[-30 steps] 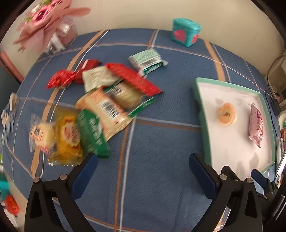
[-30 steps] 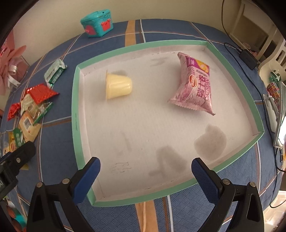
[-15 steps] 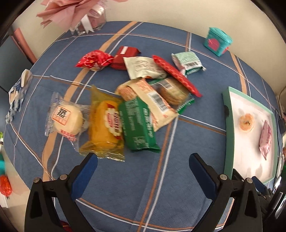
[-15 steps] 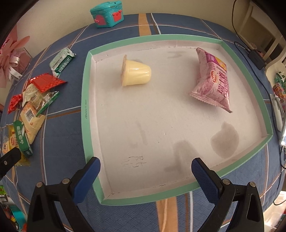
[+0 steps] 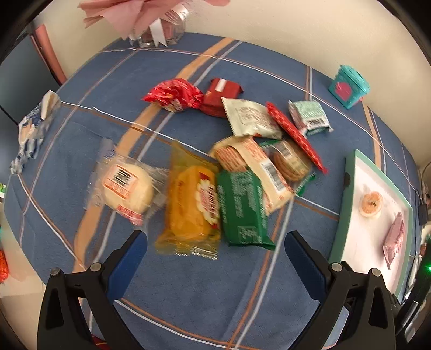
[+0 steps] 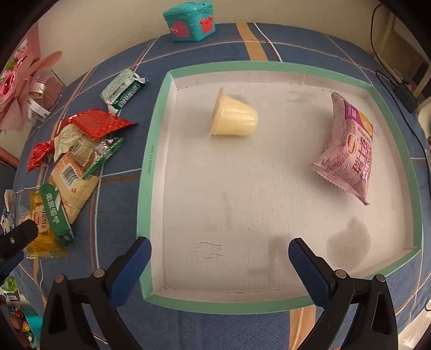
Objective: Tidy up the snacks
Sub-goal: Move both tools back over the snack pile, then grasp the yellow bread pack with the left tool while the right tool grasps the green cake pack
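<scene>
**Q:** Currently, where do your grippers stand?

**A:** Your left gripper (image 5: 215, 255) hangs over the blue plaid cloth (image 5: 188, 301) with its jaws wide apart and nothing between them. Your right gripper (image 6: 219, 258) hangs over the near edge of the tray (image 6: 146, 172), jaws also wide apart and empty.

**Q:** Where are the snacks?

**A:** Most lie in a loose pile on the cloth, left of the tray. Just ahead of your left gripper you have the yellow pack (image 5: 192, 210) and the green pack (image 5: 241, 210), side by side and touching. A clear-wrapped bun (image 5: 126, 188) lies just left of the yellow pack. Behind the green pack, a biscuit pack (image 5: 250, 167) overlaps a second, clear biscuit pack (image 5: 289, 161). Farther back you see a white sachet (image 5: 250, 118), a long red pack (image 5: 295, 136) leaning across the pile, a dark red pack (image 5: 221, 95), a crinkled red pack (image 5: 173, 94) and a pale green pack (image 5: 309, 117).

**Q:** What does the tray hold?

**A:** Two items, well apart: a jelly cup (image 6: 233, 117) on its side and a purple bag (image 6: 350, 148) near the right wall.

**Q:** Anything else on the cloth?

**A:** A teal box (image 6: 190, 20) stands by the far edge.
</scene>
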Demonstrator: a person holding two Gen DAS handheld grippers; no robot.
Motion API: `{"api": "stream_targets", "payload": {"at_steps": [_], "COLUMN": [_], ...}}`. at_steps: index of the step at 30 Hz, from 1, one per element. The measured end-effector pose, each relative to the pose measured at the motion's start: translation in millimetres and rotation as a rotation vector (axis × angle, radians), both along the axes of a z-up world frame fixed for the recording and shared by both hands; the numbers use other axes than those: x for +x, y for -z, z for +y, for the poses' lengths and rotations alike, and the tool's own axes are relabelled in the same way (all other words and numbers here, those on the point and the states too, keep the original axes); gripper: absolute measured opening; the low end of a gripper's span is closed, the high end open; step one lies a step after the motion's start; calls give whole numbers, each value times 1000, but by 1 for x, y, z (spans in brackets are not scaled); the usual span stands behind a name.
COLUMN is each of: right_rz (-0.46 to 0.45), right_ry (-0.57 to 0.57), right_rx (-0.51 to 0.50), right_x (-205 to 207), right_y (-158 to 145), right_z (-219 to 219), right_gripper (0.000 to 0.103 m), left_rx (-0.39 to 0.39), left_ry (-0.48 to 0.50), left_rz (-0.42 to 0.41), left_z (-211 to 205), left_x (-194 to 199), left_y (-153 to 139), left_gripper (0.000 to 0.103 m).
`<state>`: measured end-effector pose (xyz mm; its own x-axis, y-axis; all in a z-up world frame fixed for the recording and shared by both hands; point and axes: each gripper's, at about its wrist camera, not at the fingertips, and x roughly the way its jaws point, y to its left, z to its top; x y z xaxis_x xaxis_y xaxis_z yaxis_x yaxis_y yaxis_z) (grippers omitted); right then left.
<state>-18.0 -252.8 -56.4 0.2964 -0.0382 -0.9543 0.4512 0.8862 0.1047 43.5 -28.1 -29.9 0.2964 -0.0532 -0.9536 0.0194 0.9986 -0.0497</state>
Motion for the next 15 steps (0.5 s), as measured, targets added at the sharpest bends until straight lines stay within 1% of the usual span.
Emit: {"api": "stream_targets", "payload": {"at_steps": [3, 6, 10, 15], "right_rz": [-39, -101, -163, -194], "right_ry": [4, -2, -29, -82], "right_rx": [-25, -9, -6, 37], "right_x": [5, 7, 15, 20], "right_y": [-13, -28, -41, -41], "right_z": [4, 3, 26, 61], "right_gripper": [103, 103, 103, 103], "left_rx": [12, -16, -24, -46], "left_ry": [-22, -53, -92, -130], "left_rz": [-25, -39, -45, -30], "left_z": [12, 26, 43, 58], "left_x": [6, 12, 20, 27], "left_y": [-6, -12, -16, -14], "left_gripper": [102, 102, 102, 102]}}
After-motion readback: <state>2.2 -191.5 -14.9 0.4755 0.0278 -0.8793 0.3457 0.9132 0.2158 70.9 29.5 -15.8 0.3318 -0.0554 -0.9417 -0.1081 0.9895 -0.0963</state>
